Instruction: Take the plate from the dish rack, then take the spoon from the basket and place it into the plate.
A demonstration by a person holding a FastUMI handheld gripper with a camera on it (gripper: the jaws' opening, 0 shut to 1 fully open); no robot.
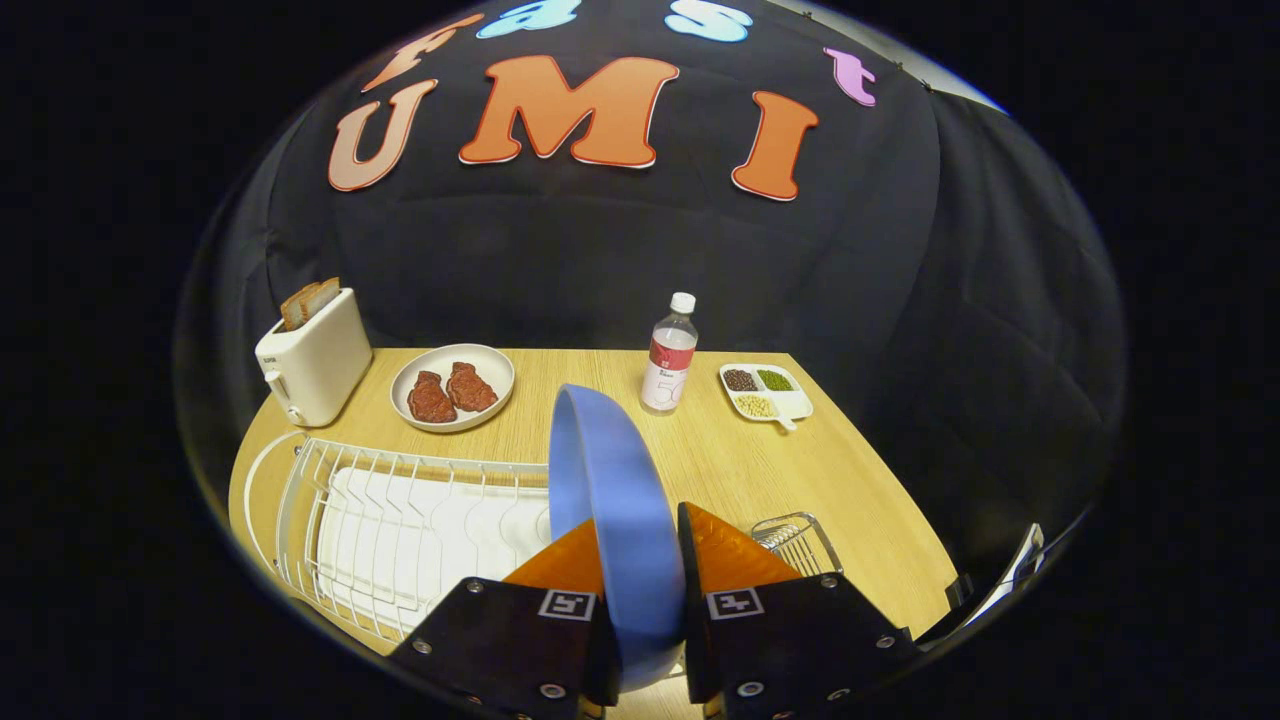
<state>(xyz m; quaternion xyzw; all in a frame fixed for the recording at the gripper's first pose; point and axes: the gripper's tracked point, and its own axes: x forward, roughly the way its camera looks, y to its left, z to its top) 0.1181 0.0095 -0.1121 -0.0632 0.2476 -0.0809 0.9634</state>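
A blue plate (615, 500) stands on edge between the two fingers, and my gripper (640, 555) is shut on its rim. The plate hangs above the table, beside the right end of the white wire dish rack (390, 520), which holds no other dish. A small wire basket (797, 543) sits just right of the fingers; its inside is mostly hidden behind the right finger, and I cannot make out a spoon in it.
On the wooden table (760, 470) beyond the plate stand a white toaster (312, 360) with bread, a dish with two meat pieces (452, 387), a water bottle (670, 355) and a small divided tray of beans (765, 391). The table's right edge runs close to the basket.
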